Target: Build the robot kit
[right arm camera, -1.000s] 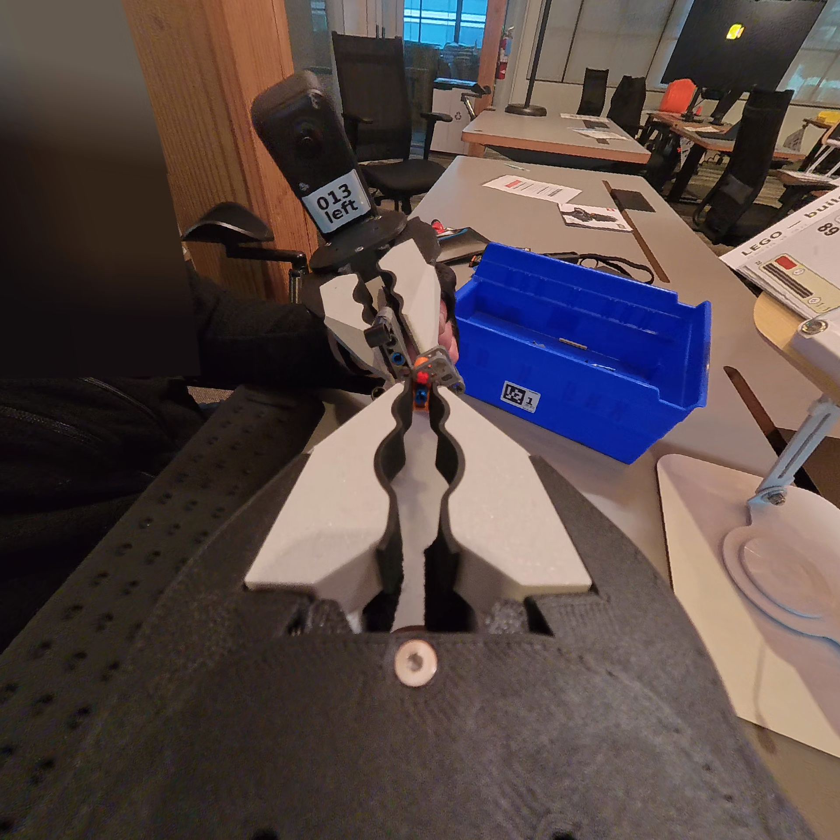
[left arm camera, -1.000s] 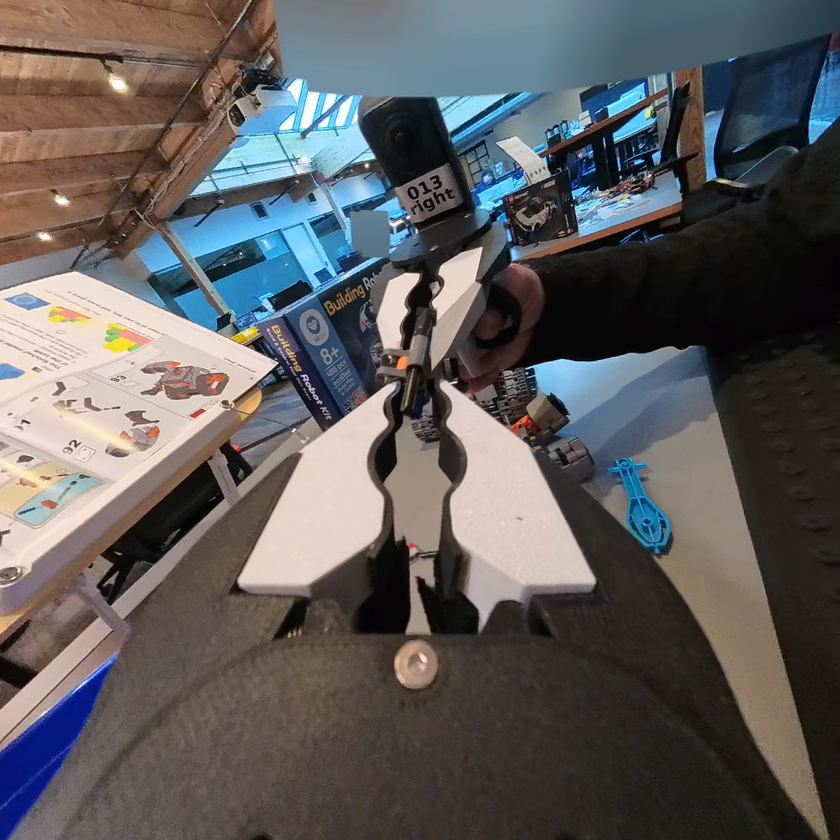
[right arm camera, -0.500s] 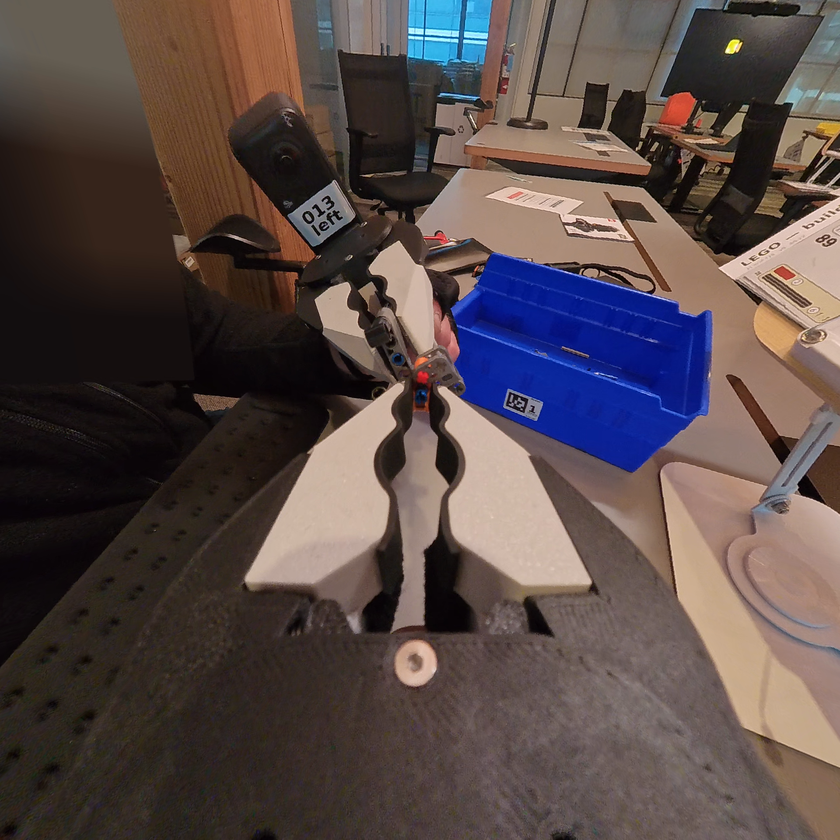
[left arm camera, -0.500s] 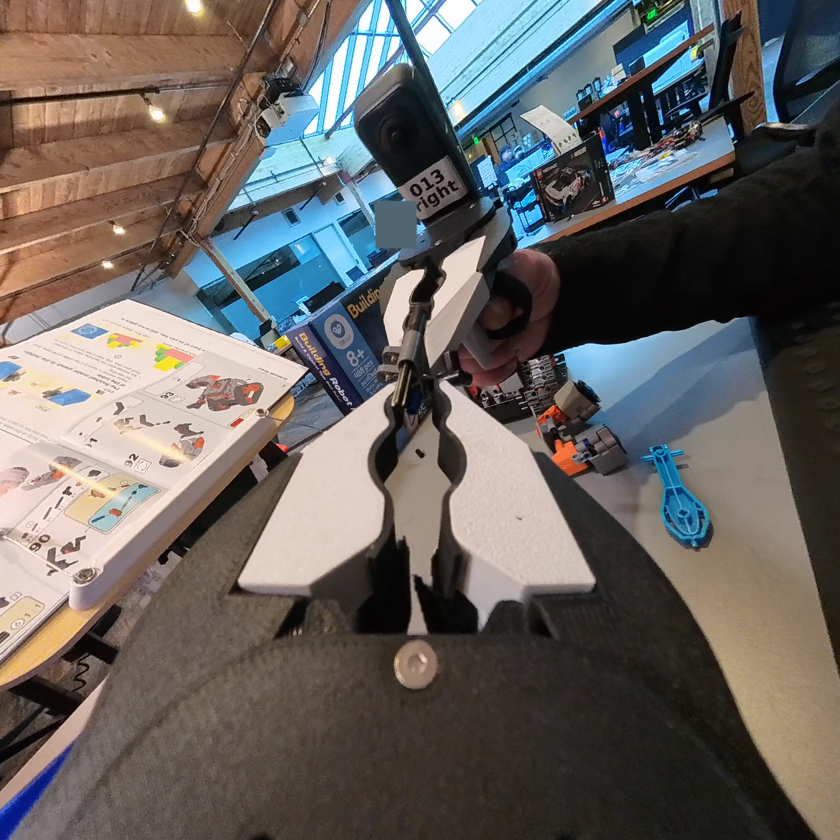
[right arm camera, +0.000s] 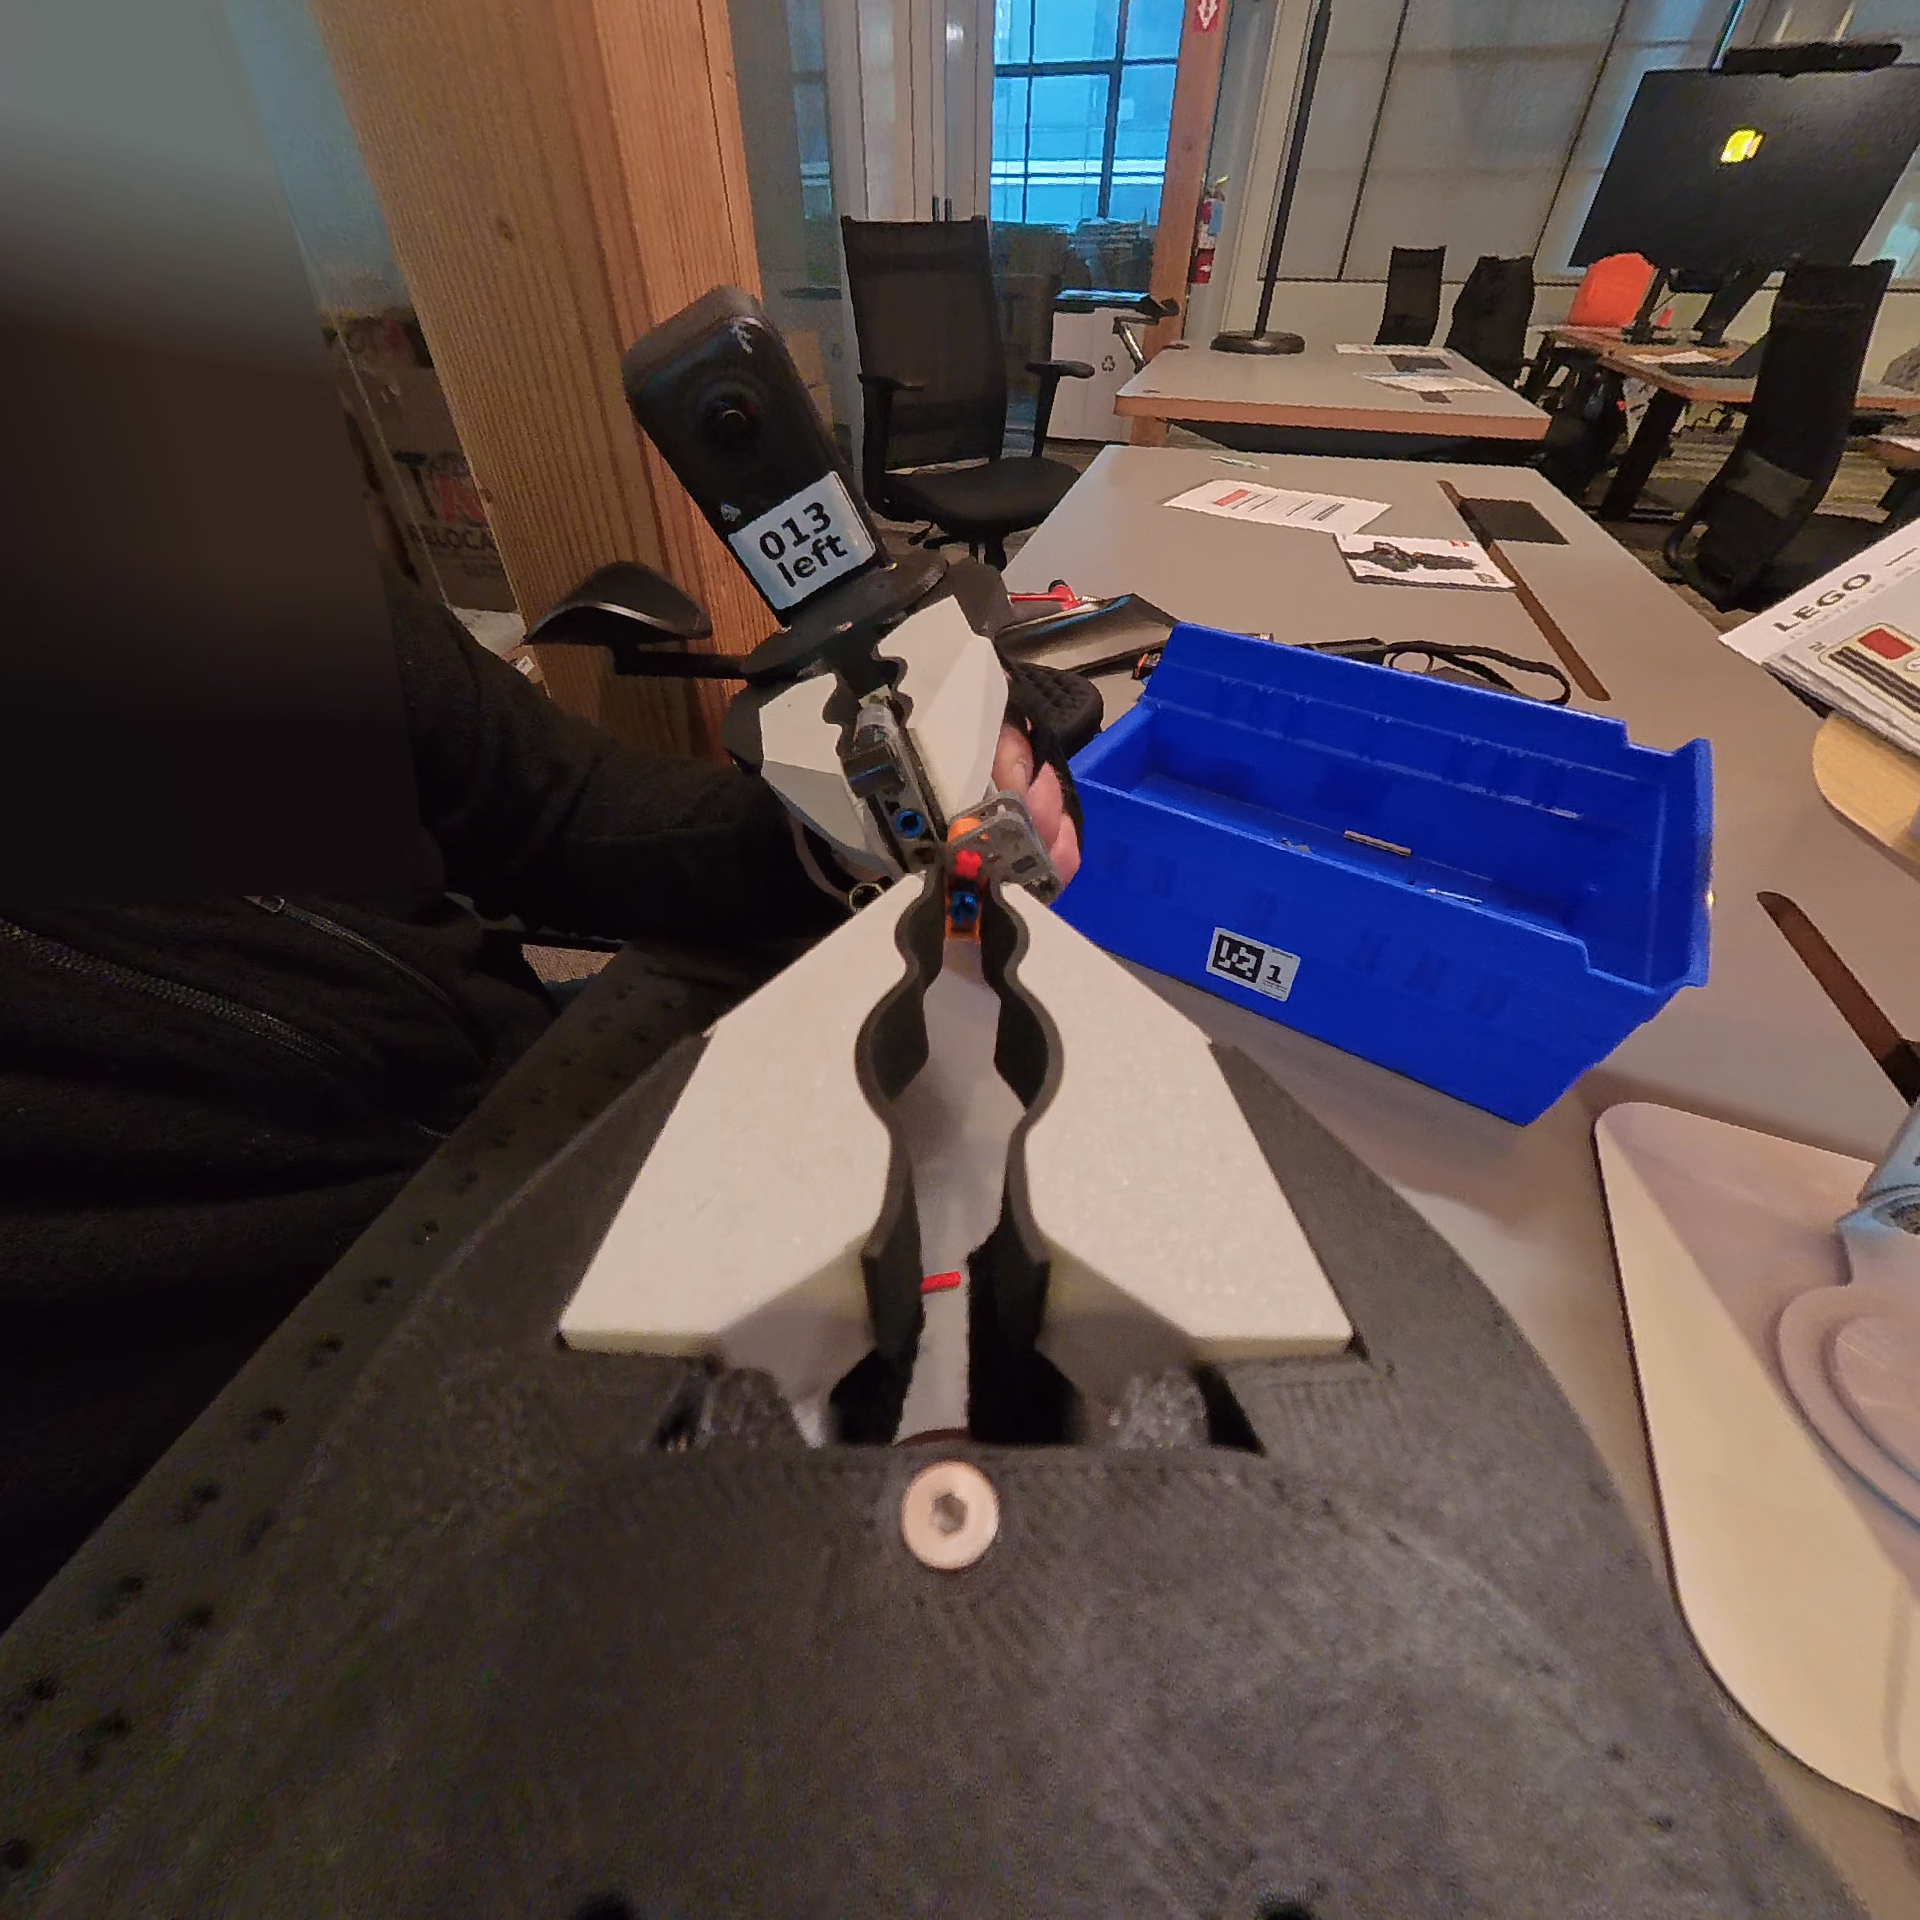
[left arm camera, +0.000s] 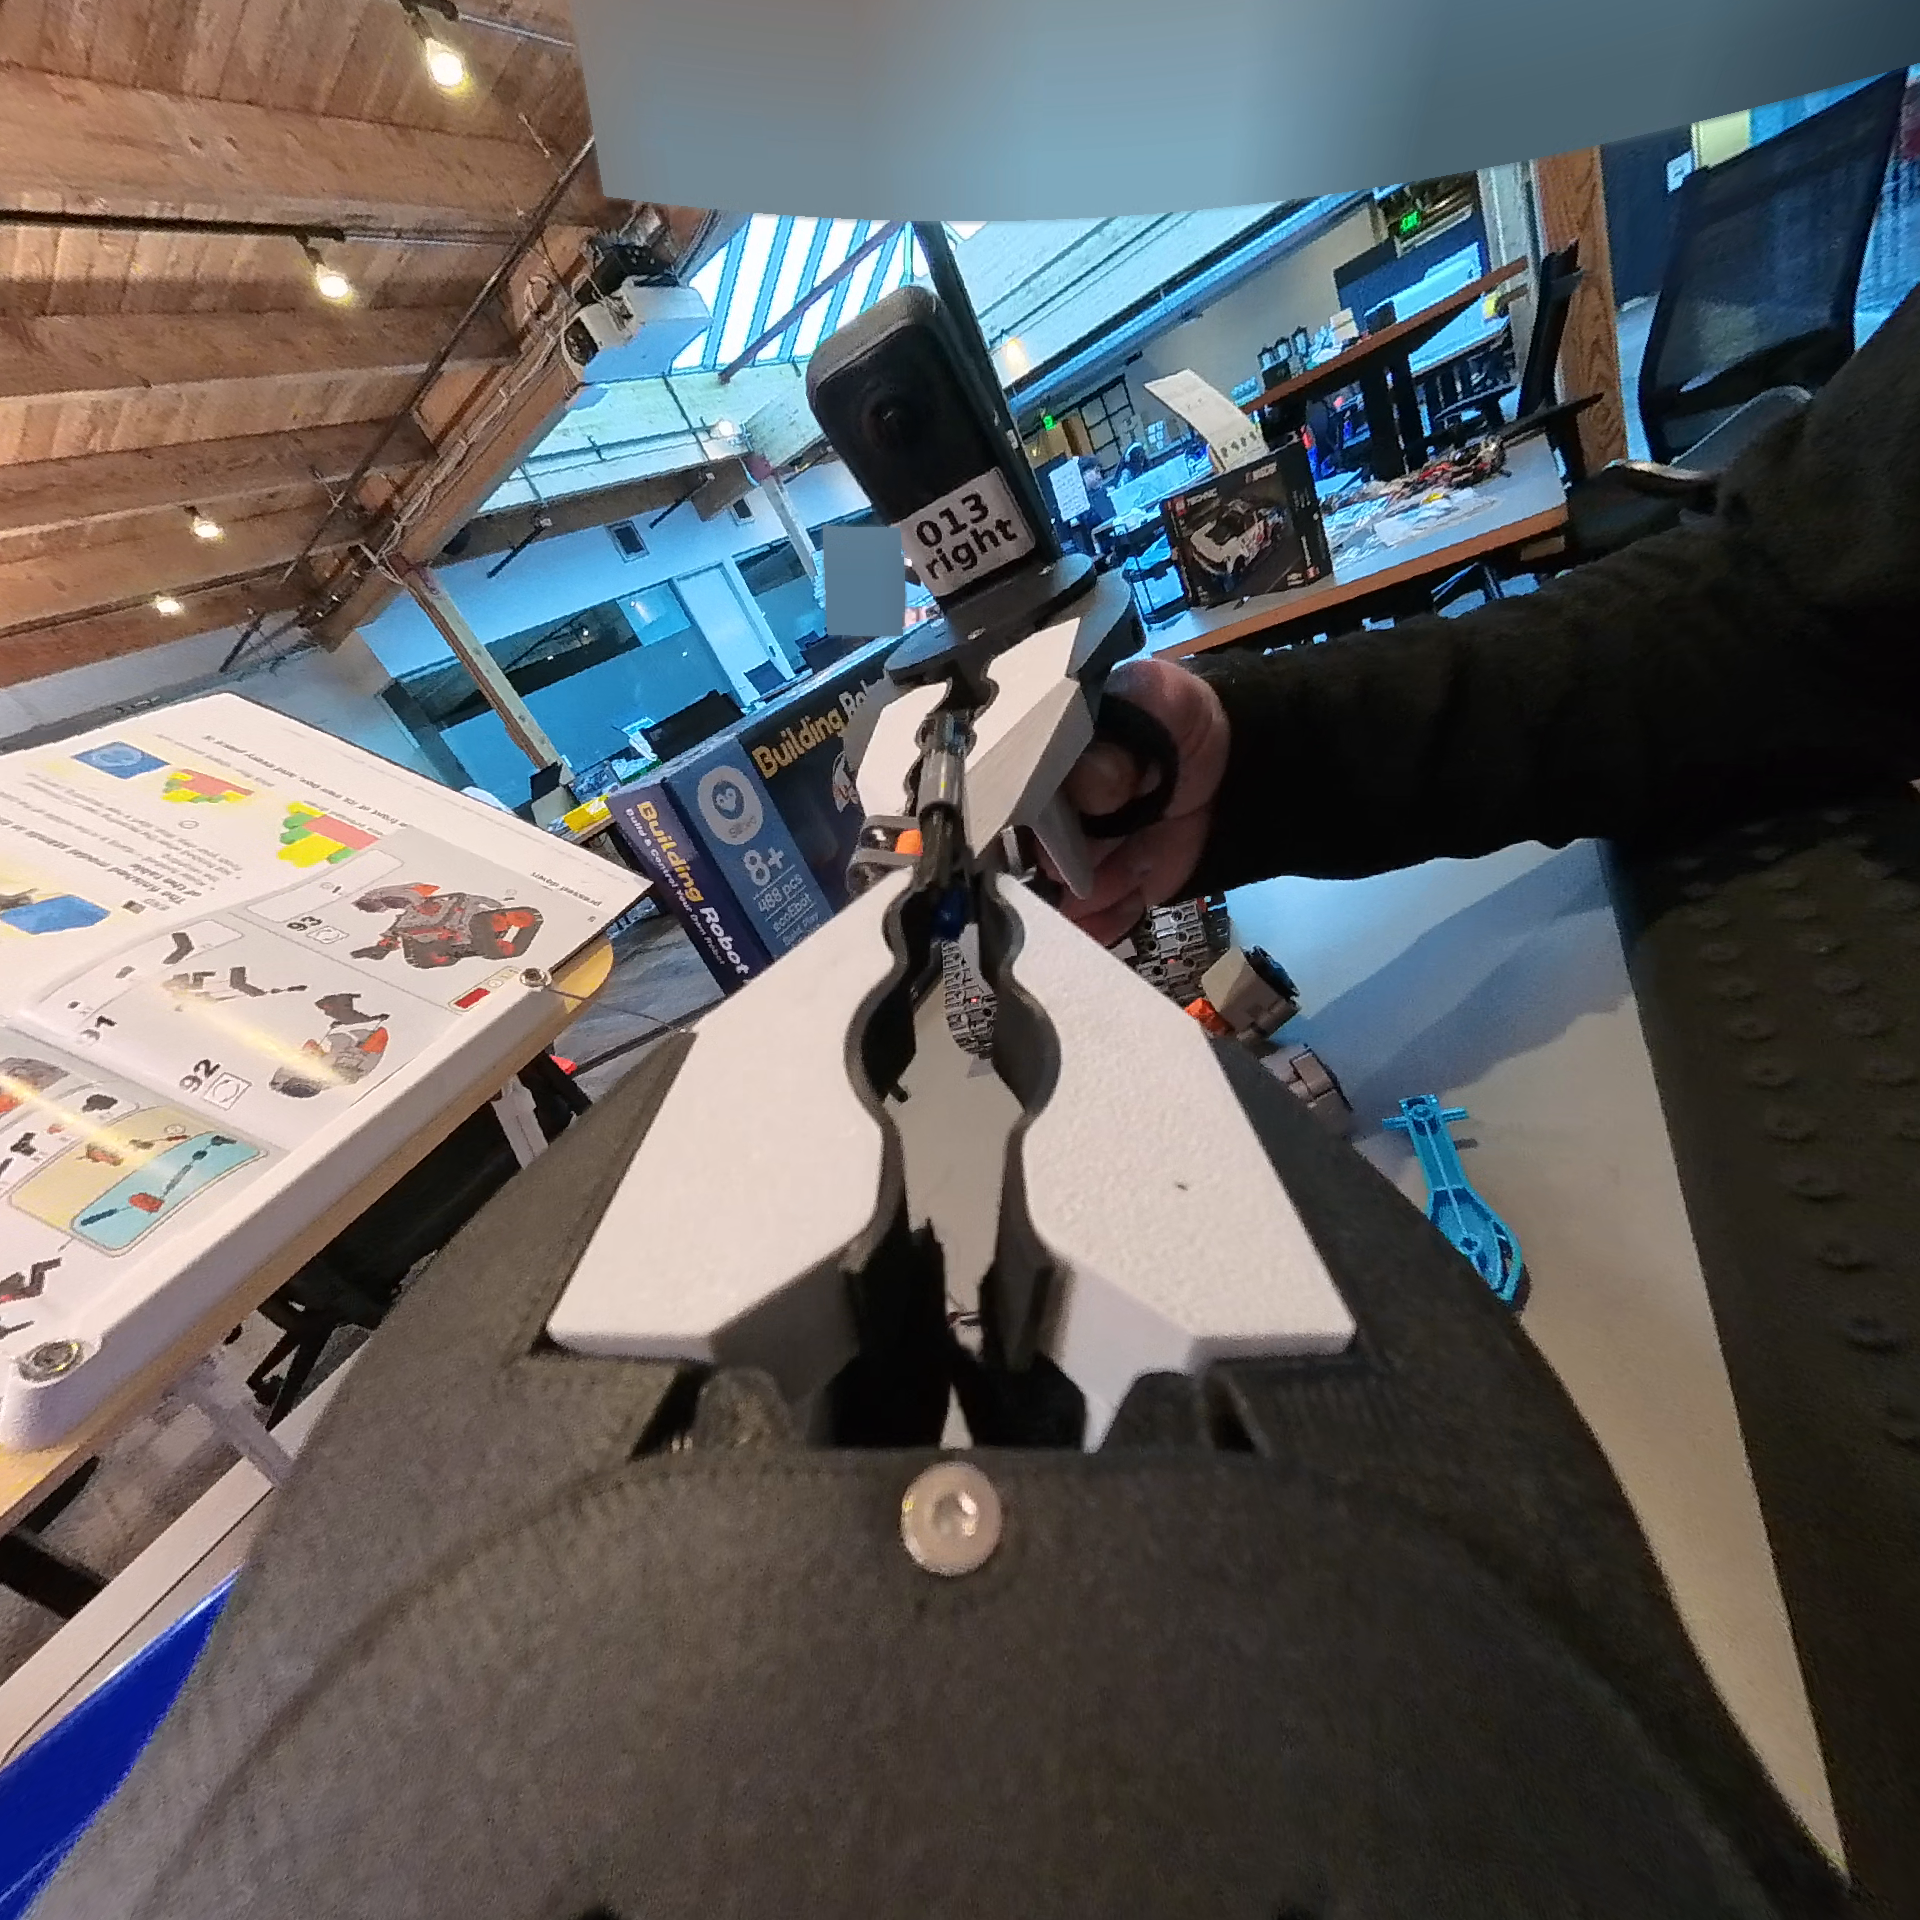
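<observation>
A small brick assembly (right arm camera: 964,868) is held in the air between my two grippers, which meet tip to tip. My right gripper (right arm camera: 961,902) is shut on its orange end, which carries blue and red pins. My left gripper (left arm camera: 951,896) is shut on its dark grey beam (right arm camera: 883,795), which has a blue pin. A light grey connector (right arm camera: 1006,831) sticks out at the joint. In the left wrist view the right gripper (left arm camera: 940,764) faces me, with a hand (left arm camera: 1143,769) on its grip. In the right wrist view the left gripper (right arm camera: 899,758) faces me.
An open instruction booklet (left arm camera: 260,987) stands on a holder at the left. A dark blue kit box (left arm camera: 748,831), a part-built model (left arm camera: 1236,987) and a light blue tool (left arm camera: 1455,1195) lie on the table. A blue bin (right arm camera: 1403,862) and a white stand base (right arm camera: 1766,1351) are also there. My two grippers' fingertips are within a few centimetres of each other.
Both grippers stay shut on the assembly, tip to tip. The left gripper tilted upward, then came back down. The right gripper shifted slightly, and the blue bin sits a little lower in its view.
</observation>
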{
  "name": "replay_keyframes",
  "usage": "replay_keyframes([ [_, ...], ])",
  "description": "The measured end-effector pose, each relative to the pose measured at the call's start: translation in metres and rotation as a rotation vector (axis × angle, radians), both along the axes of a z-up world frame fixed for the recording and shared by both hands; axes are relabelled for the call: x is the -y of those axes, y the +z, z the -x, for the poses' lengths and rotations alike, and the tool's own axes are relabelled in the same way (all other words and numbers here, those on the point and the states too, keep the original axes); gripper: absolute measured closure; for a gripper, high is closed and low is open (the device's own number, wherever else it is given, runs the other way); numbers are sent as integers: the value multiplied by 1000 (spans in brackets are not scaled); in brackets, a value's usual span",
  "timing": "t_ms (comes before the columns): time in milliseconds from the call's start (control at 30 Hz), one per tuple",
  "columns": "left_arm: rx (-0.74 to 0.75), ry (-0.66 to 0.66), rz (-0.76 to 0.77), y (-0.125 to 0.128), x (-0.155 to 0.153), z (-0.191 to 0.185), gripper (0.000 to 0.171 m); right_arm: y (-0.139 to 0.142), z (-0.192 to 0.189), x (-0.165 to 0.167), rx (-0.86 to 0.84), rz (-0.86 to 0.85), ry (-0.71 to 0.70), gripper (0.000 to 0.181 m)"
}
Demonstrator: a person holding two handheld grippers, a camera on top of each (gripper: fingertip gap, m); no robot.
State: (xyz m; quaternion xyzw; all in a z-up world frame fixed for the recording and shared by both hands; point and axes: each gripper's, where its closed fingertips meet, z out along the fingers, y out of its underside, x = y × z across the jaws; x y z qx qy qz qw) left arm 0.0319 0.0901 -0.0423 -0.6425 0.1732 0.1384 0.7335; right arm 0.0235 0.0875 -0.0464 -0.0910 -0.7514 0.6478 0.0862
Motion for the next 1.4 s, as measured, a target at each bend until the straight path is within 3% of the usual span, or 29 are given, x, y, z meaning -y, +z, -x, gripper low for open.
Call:
replay_keyframes([
  [133,10,-12,-19,4,3,2,161,2,0,2,-51,-34,-31,176],
  [433,173,-34,-24,7,3,16,133,1,6,-1,-161,-113,-104,176],
  [567,185,-31,-12,4,1,19,129,-2,13,-7,-194,-172,-155,176],
  [933,-84,156,95,-14,-13,18,148,-18,27,-20,-296,-470,-310,176],
  [1400,-154,193,126,-16,-8,20,163,-13,18,-8,-172,-295,-217,176],
])
